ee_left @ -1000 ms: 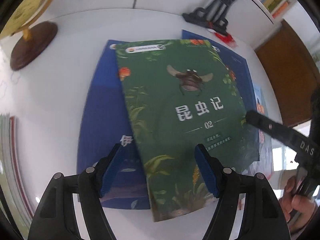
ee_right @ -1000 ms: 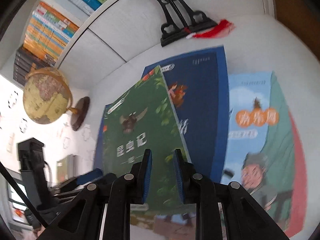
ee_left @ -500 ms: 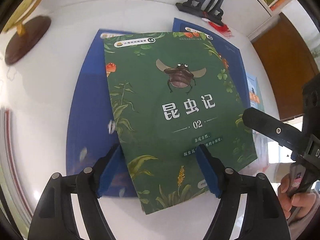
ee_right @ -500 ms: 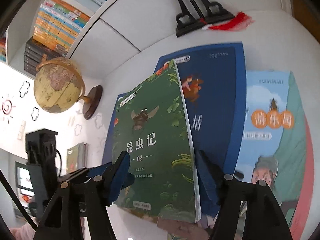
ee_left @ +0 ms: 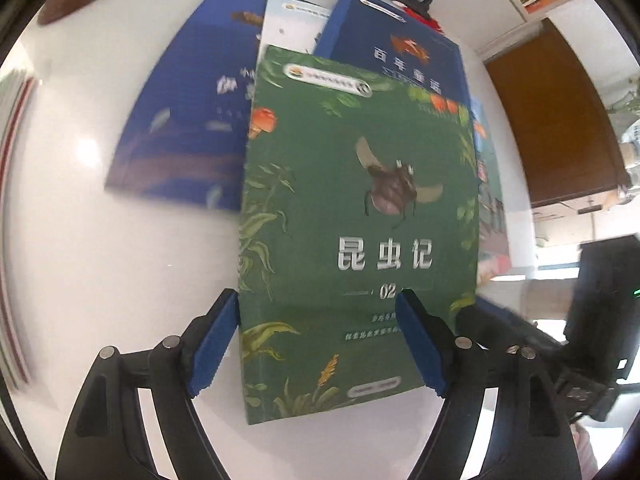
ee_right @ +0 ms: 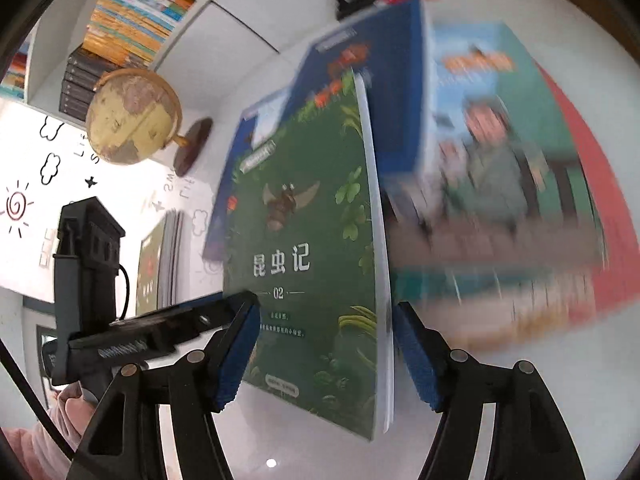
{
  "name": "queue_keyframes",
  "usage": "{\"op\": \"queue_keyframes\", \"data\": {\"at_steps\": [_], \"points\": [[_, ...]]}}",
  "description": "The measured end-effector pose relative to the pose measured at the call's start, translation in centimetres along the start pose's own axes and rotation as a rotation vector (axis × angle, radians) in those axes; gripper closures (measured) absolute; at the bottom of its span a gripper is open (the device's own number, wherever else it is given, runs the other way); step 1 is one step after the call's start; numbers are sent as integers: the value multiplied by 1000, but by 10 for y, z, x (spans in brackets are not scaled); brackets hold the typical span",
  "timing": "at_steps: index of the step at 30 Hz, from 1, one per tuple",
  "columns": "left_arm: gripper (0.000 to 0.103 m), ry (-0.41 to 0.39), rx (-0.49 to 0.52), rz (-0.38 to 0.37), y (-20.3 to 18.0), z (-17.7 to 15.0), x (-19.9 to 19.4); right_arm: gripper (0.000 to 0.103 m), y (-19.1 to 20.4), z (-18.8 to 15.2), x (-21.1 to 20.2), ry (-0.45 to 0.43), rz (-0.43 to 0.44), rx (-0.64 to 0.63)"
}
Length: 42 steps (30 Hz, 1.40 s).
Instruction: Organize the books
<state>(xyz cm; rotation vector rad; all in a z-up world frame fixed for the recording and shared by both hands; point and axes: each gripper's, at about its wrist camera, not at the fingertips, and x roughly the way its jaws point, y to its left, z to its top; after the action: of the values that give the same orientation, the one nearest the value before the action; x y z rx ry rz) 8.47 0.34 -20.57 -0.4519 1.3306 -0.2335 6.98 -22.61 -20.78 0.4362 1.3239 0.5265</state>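
The green book (ee_left: pixel 356 236) is lying on the white counter (ee_left: pixel 100 260), hiding parts of the blue books (ee_left: pixel 188 120) beneath. The left gripper (ee_left: pixel 318 344) and right gripper (ee_right: pixel 326 354) are standing wide, gripping nothing; the right-hand books are blurring.

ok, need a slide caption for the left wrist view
Left hand-held gripper open over a green insect book lying across two blue books on a white table.

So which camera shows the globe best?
The right wrist view. There the whole yellow globe shows with its round wooden foot, in front of the bookshelf. The left wrist view catches only that brown foot and a sliver of the stand at its top left corner.
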Motion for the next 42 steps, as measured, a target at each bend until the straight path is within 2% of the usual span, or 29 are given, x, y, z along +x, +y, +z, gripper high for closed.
{"op": "queue_keyframes", "data": {"at_steps": [4,8,10,11,12,14,15,16,18,20,21,23,25,26,27,29,31,34,37,42], "points": [[51,-24,-18,-12,1,-10,-2,36,-17,-20,-2,11,8,64],[53,-8,-16,-19,0,-5,0,35,-24,-20,-7,-36,22,64],[53,-7,-1,19,-3,-3,0,34,-27,-16,-6,-37,44,75],[53,-18,9,56,-4,-2,0,45,-29,-16,-7,-33,50,87],[53,-27,20,76,-4,-1,0,61,-29,-17,-13,-40,65,86],[53,-16,-7,30,0,0,-1,79,-24,-20,-28,-77,184,62],[53,-6,-32,4,3,0,-1,83,-17,-20,-36,-91,233,39],[53,11,-62,-31,7,0,-1,83,-10,-20,-39,-98,204,5],[53,-1,-83,-52,6,-3,-5,85,2,-20,-35,-86,67,-73],[53,-22,-75,-93,3,-6,-13,90,-2,-19,-26,-69,7,-49],[53,-32,-85,-135,3,-9,-16,93,-7,-19,-24,-74,-12,-20],[53,-78,-134,-264,6,-14,-27,93,-14,-20,-23,-77,-54,16],[53,-93,-165,-335,6,-18,-30,93,-21,-21,-24,-67,-77,40],[53,-92,-158,-334,2,-19,-31,93,-24,-23,-24,-64,-79,56],[53,-90,-126,-300,-5,-20,-31,93,-27,-24,-24,-64,-73,73],[53,-80,-34,-172,-21,-22,-28,93,-31,-27,-25,-67,-49,102],[53,-69,15,-99,-28,-23,-24,93,-36,-32,-32,-70,-32,117],[53,-64,40,-51,-32,-23,-25,93,-31,-34,-36,-86,-42,114],[53,-85,128,18,-40,-29,-33,93,-27,-35,-45,-116,-3,111],[53,-144,188,45,-53,-35,-50,93,-1,-36,-70,-192,5,44]]}}
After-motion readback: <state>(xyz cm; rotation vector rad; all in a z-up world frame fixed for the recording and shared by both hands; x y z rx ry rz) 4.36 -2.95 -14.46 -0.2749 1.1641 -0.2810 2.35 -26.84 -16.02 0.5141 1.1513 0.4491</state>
